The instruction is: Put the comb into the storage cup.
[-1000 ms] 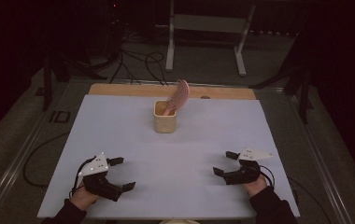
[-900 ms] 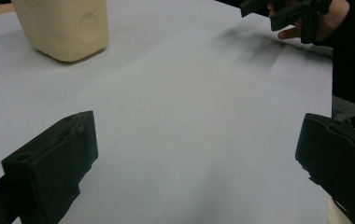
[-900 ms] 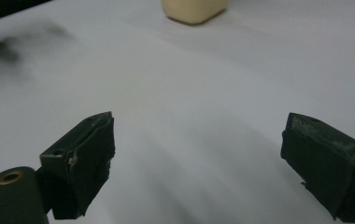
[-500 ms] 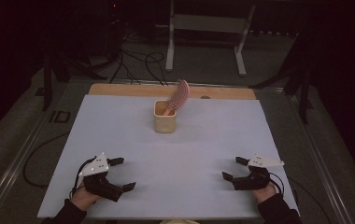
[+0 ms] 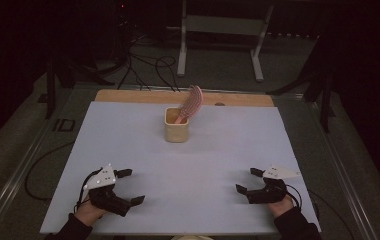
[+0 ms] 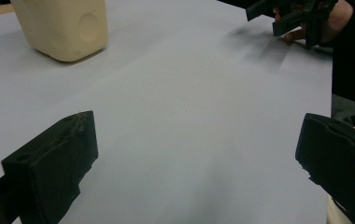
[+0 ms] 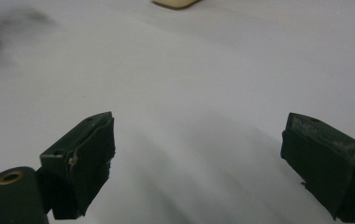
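Observation:
A cream cup (image 5: 176,125) stands at the middle of the white table sheet (image 5: 128,135), toward its far side. A pink brush-like tool (image 5: 192,102) leans out of the cup to the right. My left gripper (image 5: 130,186) rests near the front left of the sheet, jaws wide open and empty. My right gripper (image 5: 248,180) rests near the front right, also open and empty. In the left gripper view the cup (image 6: 63,25) sits far off at upper left and the other gripper (image 6: 287,14) at upper right. The right gripper view catches the cup's base (image 7: 175,3) at the top edge.
A wooden strip (image 5: 128,95) borders the sheet's far edge. Behind the table stand a metal frame (image 5: 218,35) and loose cables (image 5: 143,65) on the dark floor. Metal rails run along both table sides.
My right gripper has drawn back toward the front edge and slightly to the right. The left gripper has stayed where it was.

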`<state>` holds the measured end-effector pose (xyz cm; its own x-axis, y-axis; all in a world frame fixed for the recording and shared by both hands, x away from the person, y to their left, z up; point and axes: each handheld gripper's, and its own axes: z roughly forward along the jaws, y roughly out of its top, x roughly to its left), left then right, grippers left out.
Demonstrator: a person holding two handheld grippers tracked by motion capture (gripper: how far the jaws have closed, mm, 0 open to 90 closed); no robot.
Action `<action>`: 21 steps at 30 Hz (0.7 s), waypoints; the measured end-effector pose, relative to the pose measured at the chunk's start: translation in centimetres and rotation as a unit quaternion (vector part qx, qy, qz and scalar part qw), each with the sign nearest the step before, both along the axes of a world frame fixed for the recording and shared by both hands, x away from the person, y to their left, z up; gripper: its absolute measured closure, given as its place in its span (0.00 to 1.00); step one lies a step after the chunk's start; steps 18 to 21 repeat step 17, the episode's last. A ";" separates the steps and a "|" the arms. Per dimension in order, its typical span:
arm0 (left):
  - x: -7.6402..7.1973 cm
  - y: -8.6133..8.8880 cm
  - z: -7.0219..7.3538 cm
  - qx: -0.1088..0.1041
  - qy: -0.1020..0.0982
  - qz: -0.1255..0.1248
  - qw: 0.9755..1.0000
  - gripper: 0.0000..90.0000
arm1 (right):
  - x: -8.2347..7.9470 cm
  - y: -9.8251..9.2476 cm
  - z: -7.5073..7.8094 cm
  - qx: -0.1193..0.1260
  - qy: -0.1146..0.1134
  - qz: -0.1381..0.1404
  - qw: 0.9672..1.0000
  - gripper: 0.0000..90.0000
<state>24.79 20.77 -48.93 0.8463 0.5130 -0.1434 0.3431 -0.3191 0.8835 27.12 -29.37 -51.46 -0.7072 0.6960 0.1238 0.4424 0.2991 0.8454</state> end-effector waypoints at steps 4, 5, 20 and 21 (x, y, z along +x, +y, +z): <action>0.0 0.0 0.0 -0.001 0.000 0.000 1.000 0.00 | 0.0 0.0 0.1 0.000 -0.001 0.001 1.000 0.11; 0.0 0.0 0.0 -0.001 0.001 0.001 1.000 0.00 | 0.0 0.1 0.1 0.001 -0.001 0.002 1.000 0.11; 0.0 0.1 0.0 -0.003 0.001 0.001 1.000 0.00 | 0.0 0.1 0.1 -0.003 -0.002 0.000 1.000 0.11; 0.0 0.1 0.0 -0.003 0.001 0.001 1.000 0.00 | 0.0 0.1 0.1 -0.003 -0.002 0.000 1.000 0.11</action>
